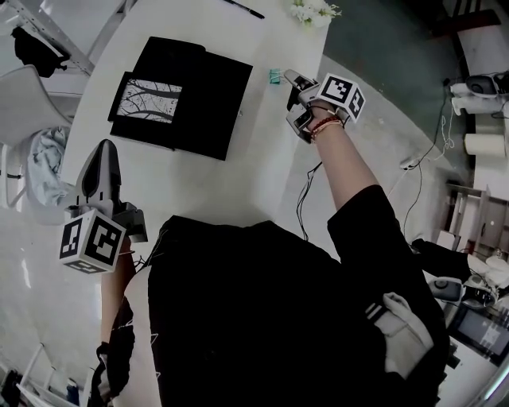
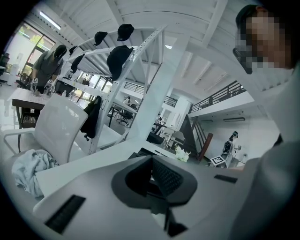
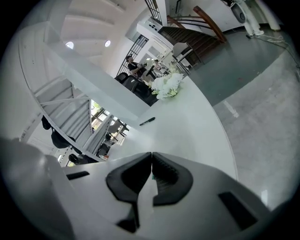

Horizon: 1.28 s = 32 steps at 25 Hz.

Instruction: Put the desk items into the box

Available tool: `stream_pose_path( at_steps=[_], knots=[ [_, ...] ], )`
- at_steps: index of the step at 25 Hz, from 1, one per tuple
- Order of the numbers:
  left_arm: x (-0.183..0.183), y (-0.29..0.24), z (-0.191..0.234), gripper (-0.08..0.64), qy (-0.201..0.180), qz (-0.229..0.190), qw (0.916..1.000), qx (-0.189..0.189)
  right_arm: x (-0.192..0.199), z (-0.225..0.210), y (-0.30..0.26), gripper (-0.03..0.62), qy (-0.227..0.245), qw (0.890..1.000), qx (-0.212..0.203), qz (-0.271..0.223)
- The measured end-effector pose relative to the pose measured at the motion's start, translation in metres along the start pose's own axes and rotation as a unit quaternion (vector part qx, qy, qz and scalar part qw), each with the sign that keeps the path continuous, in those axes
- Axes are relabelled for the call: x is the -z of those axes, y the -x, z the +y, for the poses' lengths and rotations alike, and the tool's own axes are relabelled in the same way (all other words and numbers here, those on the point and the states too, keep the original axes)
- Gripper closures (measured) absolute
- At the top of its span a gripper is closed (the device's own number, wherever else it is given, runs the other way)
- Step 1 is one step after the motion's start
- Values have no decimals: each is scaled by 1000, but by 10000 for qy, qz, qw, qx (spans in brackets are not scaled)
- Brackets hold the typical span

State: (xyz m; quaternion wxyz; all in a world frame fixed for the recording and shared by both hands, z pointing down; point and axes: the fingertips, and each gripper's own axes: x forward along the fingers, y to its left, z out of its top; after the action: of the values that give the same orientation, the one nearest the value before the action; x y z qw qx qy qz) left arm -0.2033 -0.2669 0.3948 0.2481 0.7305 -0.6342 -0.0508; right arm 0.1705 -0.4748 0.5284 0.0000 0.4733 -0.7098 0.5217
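Note:
A black box lies open on the white table, with a tree picture on its left part. Near the table's right edge is a small green clip. My right gripper has its tips on that clip. In the right gripper view its jaws stand shut, with a sliver of the green clip between the pads. My left gripper hovers over the table's near left part, pointing toward the box. Its jaws are shut with nothing in them.
A black pen and white flowers lie at the table's far end; the pen and flowers also show ahead of the right gripper. A white chair with cloth stands left. Cables cross the grey floor on the right.

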Motion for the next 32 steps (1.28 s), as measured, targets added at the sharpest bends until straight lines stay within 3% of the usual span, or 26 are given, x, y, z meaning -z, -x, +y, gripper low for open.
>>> stream_pose_path(
  at_steps=[12,26,32],
  knots=[
    [6,24,-47,549,-57,-119,9996,257,45,17,66,581,-266,9985,-460,141],
    [30,72,-118,549,-151,-204,9976,651,141,50,146,581,-287,9939,-961,461],
    [46,99,-139,549,-205,-316,9967,714,175,73,167,581,-352,9905,-1282,340]
  ],
)
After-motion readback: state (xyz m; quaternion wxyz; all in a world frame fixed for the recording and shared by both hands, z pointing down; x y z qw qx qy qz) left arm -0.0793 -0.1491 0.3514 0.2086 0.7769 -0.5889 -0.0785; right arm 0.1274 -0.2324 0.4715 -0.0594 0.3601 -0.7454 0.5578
